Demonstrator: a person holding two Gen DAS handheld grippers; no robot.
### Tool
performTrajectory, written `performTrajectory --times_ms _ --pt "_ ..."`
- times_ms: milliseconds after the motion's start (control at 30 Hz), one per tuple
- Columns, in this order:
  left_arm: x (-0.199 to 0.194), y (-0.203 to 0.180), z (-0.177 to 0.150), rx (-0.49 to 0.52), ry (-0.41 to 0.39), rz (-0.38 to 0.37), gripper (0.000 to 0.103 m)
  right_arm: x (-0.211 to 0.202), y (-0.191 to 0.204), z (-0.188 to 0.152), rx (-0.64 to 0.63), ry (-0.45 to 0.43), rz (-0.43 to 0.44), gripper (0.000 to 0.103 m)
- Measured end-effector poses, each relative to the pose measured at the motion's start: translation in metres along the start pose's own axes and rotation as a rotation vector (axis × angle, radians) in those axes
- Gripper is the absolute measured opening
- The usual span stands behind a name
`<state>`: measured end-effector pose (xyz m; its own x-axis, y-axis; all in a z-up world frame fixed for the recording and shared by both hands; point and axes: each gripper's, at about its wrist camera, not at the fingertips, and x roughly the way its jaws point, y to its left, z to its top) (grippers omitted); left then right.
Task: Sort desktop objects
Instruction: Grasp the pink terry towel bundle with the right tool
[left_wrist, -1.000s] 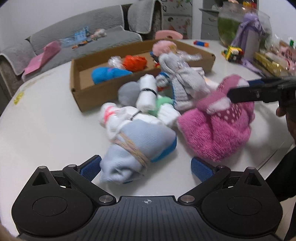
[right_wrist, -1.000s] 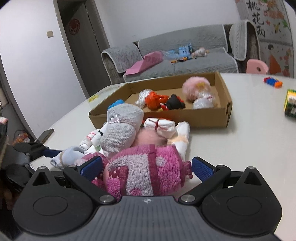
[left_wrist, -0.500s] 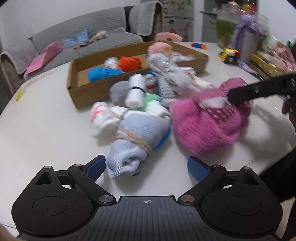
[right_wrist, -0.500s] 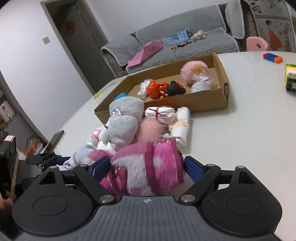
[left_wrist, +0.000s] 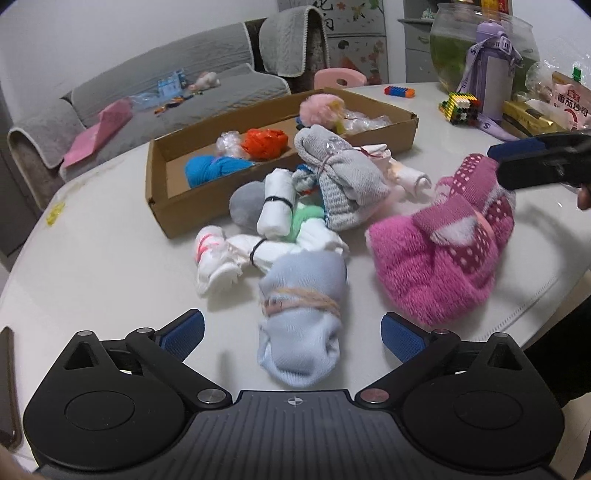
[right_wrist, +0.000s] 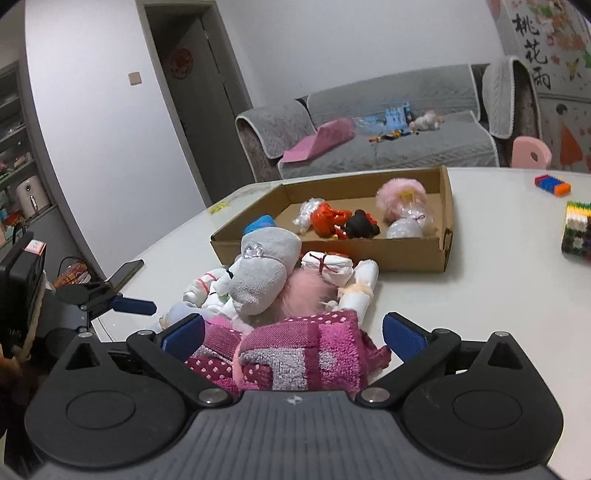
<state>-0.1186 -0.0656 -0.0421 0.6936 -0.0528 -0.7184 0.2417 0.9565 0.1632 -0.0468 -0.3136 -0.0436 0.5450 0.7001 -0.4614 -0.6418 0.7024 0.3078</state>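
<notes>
A heap of rolled sock bundles lies on the white table (left_wrist: 110, 266) in front of a cardboard box (left_wrist: 184, 210). My left gripper (left_wrist: 291, 332) is open, and the light blue bundle (left_wrist: 303, 295) tied with tan yarn lies between its fingertips, untouched. My right gripper (right_wrist: 293, 336) straddles the fluffy pink dotted bundle (right_wrist: 295, 354). Its jaws are opening and a gap shows beside the right pad. In the left wrist view one right finger (left_wrist: 535, 162) hangs over the pink bundle (left_wrist: 436, 266). A grey bundle (right_wrist: 262, 273) tops the heap.
The box (right_wrist: 332, 254) holds blue, orange, black and pink fluffy items. Toy bricks (left_wrist: 460, 107), a purple bottle (left_wrist: 493, 74), a fish bowl and snack packs crowd the far right. A phone (right_wrist: 125, 275) lies near the left edge. A grey sofa stands behind.
The right jaws narrowed around the pink bundle, then widened again. The bundle shifted and tipped a little. The right gripper pulled back slightly; the left barely moved.
</notes>
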Motion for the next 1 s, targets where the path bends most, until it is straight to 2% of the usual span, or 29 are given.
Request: performTrajectory --times_ms 100,300,367,433,500,600,633,700,800,867,1000 --pt "0.010 -0.001 0.005 0.008 0.030 -0.016 0.102 -0.010 0.010 -0.002 -0.090 -0.016 0.030 0.102" --pt "0.026 0.004 0.009 -0.040 0.082 -0.066 0.102 -0.020 0.041 0.003 -0.641 -0.098 0.124 0.102" --pt "0.029 0.007 0.011 -0.070 0.097 -0.080 0.102 -0.014 0.041 0.009 -0.740 -0.049 0.182 0.102" --pt "0.031 0.009 0.013 -0.093 0.110 -0.091 0.102 -0.001 0.034 0.019 -0.736 0.042 0.240 0.102" --pt "0.031 0.009 0.013 -0.092 0.110 -0.091 0.102 0.011 0.026 0.022 -0.714 0.112 0.270 0.097" --pt "0.031 0.008 0.013 -0.092 0.115 -0.093 0.102 0.029 0.026 0.016 -0.716 0.213 0.260 0.087" --pt "0.031 0.008 0.013 -0.096 0.114 -0.096 0.102 0.033 0.028 0.009 -0.742 0.255 0.252 0.087" --pt "0.032 0.009 0.013 -0.111 0.112 -0.100 0.102 0.035 0.032 -0.002 -0.788 0.280 0.228 0.091" --pt "0.031 0.008 0.013 -0.115 0.103 -0.095 0.101 0.041 0.038 -0.008 -0.762 0.313 0.186 0.089" --pt "0.028 0.007 0.013 -0.118 0.092 -0.093 0.093 0.041 0.040 -0.009 -0.720 0.322 0.172 0.082" --pt "0.026 0.006 0.012 -0.122 0.078 -0.083 0.089 0.035 0.045 -0.015 -0.672 0.307 0.149 0.077"
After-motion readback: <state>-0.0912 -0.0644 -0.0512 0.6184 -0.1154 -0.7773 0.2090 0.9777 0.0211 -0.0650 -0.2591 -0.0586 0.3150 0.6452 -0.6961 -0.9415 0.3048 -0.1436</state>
